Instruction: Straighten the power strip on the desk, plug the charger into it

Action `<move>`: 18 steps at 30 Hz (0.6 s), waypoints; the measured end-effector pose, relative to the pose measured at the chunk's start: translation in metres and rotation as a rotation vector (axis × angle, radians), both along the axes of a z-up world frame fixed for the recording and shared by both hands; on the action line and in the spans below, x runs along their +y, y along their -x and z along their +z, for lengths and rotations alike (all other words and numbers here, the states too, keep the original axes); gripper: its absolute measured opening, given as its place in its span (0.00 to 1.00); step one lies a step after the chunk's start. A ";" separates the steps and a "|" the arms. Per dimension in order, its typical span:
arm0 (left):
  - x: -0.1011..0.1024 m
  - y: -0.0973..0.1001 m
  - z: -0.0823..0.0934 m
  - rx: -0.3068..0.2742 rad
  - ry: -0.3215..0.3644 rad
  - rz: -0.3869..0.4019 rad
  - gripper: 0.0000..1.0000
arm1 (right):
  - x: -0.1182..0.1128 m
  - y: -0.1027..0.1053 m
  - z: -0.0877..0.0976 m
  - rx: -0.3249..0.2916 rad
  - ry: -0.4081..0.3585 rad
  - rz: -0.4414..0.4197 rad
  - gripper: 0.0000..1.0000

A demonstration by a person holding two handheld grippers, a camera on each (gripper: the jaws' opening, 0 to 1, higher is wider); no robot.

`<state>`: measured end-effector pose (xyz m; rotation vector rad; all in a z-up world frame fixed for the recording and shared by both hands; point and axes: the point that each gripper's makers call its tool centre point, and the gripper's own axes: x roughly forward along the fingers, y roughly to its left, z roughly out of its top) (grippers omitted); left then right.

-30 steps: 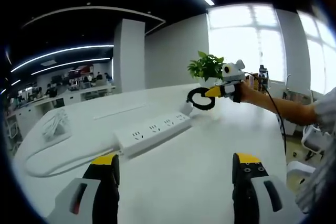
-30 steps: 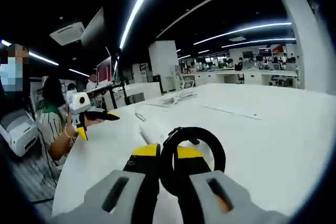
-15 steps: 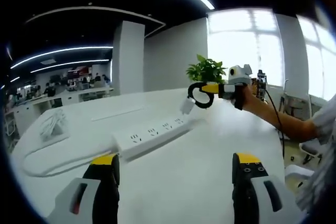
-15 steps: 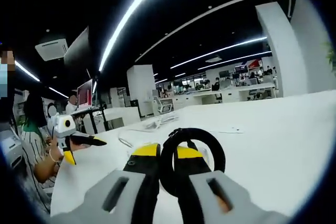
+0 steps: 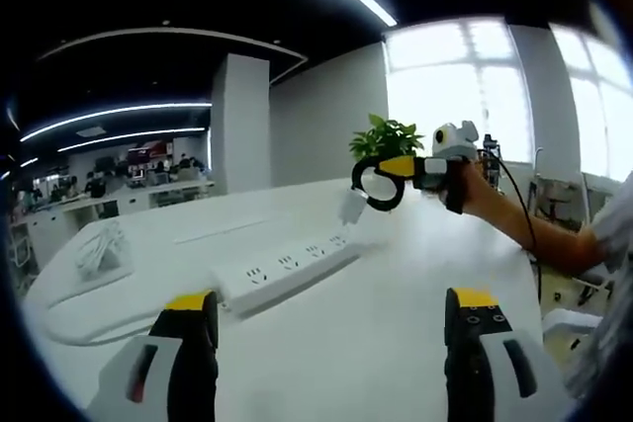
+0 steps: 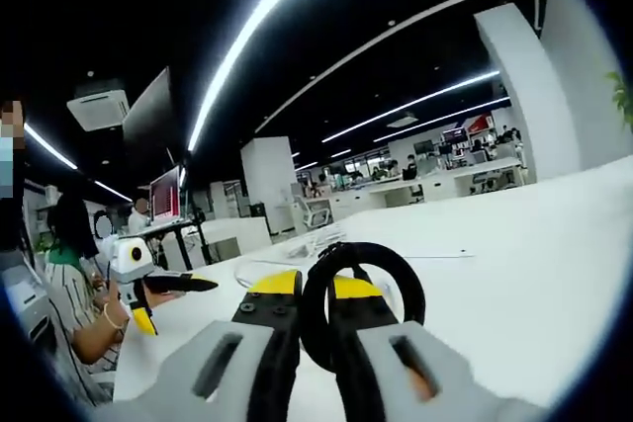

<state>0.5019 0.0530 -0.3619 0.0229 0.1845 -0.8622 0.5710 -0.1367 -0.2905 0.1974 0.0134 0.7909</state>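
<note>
Spanning open office, white desk

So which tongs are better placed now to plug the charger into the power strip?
The right tongs. They are shut on the black loop from which the white charger hangs, above the far end of the power strip. The left tongs are open and hold nothing.

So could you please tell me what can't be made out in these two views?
- Charger: in the left gripper view, small and blurred, hanging from the cable loop; its prongs are unreadable.
- Same charger in the right gripper view: mostly hidden behind the right tongs.
- Power strip: sockets too small to read in the left gripper view.
- Strip cord: runs off at the view's edge.
</note>
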 end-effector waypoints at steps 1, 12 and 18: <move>0.000 0.000 0.006 -0.015 0.031 0.001 0.99 | 0.002 0.001 0.001 -0.001 0.001 0.003 0.08; 0.004 -0.004 0.031 -0.074 0.121 0.012 0.99 | 0.033 0.009 0.008 -0.028 -0.010 0.062 0.08; 0.004 -0.018 0.033 -0.147 0.070 0.044 0.99 | 0.044 0.012 0.009 -0.019 -0.038 0.057 0.08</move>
